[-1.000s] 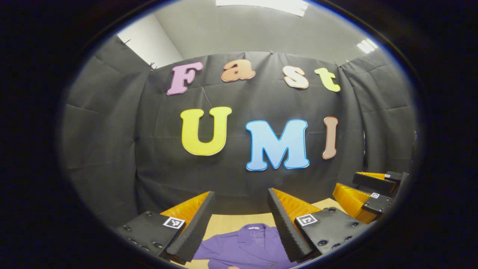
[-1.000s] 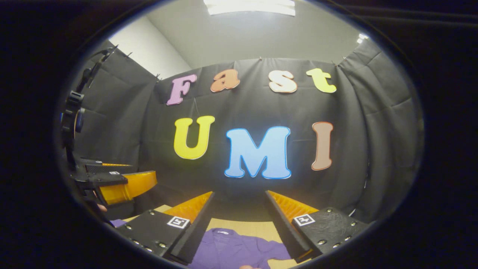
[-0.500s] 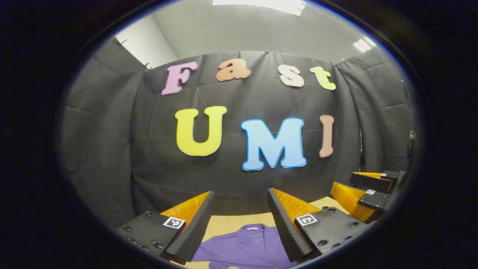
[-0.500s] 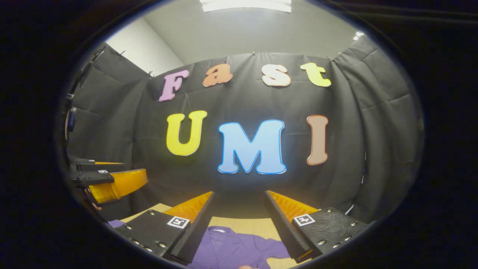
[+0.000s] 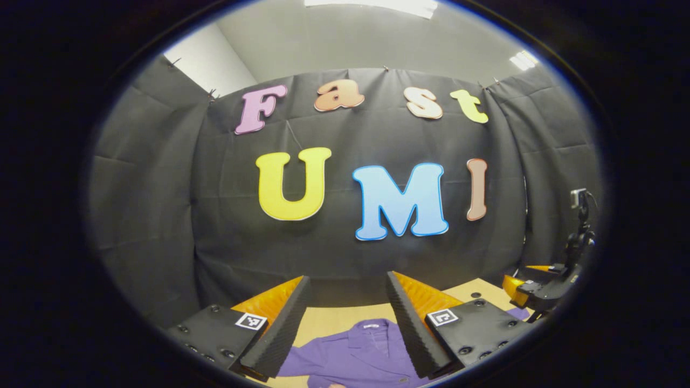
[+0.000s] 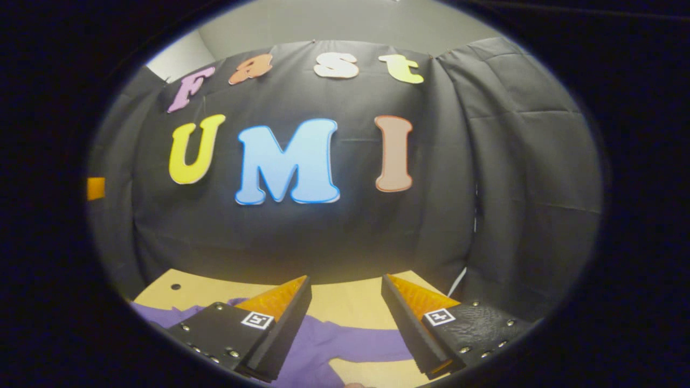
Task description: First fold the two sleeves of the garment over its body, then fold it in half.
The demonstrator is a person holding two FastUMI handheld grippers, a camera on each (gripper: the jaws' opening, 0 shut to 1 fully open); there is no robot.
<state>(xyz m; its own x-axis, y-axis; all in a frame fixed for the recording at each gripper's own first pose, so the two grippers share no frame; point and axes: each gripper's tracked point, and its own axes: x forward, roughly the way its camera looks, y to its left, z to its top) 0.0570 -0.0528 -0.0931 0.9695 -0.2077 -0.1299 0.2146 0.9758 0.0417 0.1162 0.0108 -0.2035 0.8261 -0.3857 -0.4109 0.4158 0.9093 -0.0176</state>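
No legible words or numbers on any object.

Left gripper [image 5: 348,276]: one square black-and-white coded marker on each finger housing, left-hand marker [image 5: 251,321] and right-hand marker [image 5: 442,317]. The patterns are blocky and do not read as characters.

Right gripper [image 6: 345,277]: same arrangement, left-hand tag [image 6: 256,320] and right-hand tag [image 6: 437,317]. Also no characters.

Shirt [image 5: 350,355]: white neck label [image 5: 370,325] inside the collar, on the side toward the bench's far edge. Print too small to make out.

Matt purple cloth garment [image 5: 356,355] on smooth light wooden table [image 6: 350,302] (ribbed black pads [image 5: 280,328], glossy orange plastic backs)
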